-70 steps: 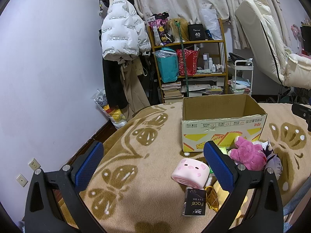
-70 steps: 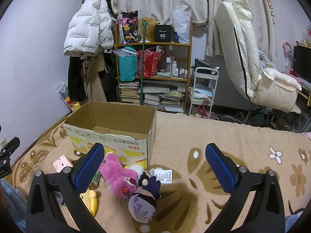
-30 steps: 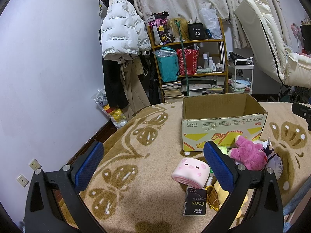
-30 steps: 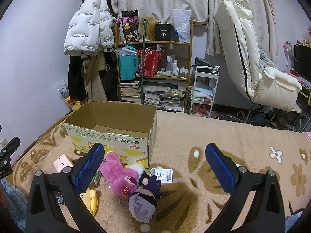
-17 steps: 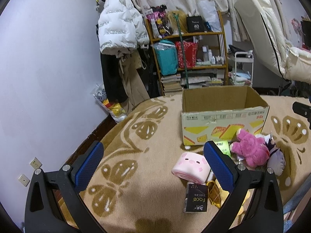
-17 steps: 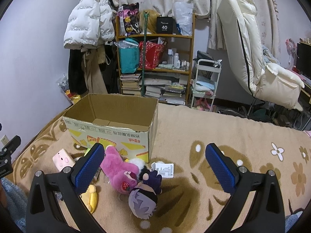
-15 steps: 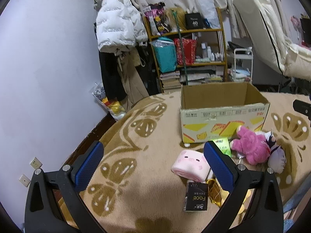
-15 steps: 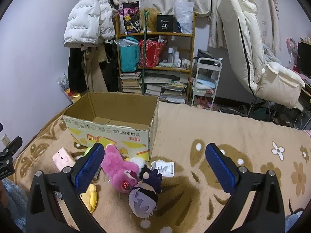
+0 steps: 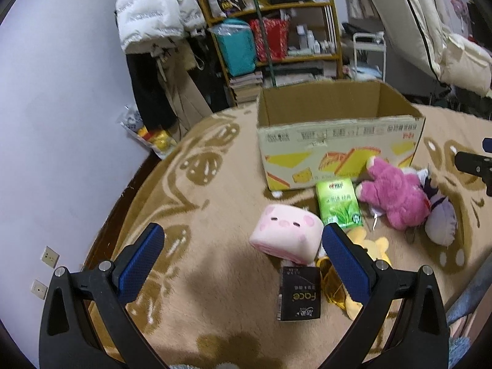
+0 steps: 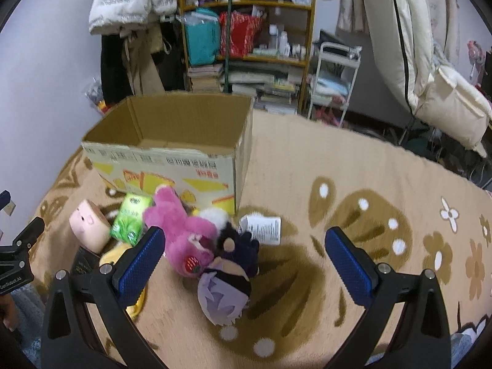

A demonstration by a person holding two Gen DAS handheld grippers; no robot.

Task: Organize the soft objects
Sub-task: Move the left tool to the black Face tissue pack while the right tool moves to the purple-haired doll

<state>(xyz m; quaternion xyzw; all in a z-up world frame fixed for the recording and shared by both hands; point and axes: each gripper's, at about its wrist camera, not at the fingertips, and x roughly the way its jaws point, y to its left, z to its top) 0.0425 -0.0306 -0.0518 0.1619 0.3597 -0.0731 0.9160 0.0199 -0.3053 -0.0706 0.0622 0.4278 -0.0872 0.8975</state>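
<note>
An open cardboard box (image 9: pixel 338 144) stands on the tan blanket; it also shows in the right wrist view (image 10: pixel 172 153). In front of it lie a pink pig cushion (image 9: pixel 286 236), a magenta plush bear (image 9: pixel 393 193), a purple-haired doll (image 9: pixel 439 221) and a yellow plush (image 9: pixel 369 246). My left gripper (image 9: pixel 243 264) is open and empty just above the pig cushion. My right gripper (image 10: pixel 246 264) is open and empty above the bear (image 10: pixel 181 230) and the doll (image 10: pixel 227 283). The pig cushion (image 10: pixel 89 224) lies at the left in the right wrist view.
A green tissue pack (image 9: pixel 338 203) and a black "face" pack (image 9: pixel 298 295) lie among the toys. A white paper tag (image 10: pixel 264 227) lies by the box corner. A cluttered shelf (image 10: pixel 246 30), hanging coats (image 9: pixel 160 12) and a cream recliner (image 10: pixel 430 61) stand beyond the bed.
Both grippers have moved forward and tilted down toward the toys, which now look larger and nearer. Both stay open. Nothing on the blanket has moved.
</note>
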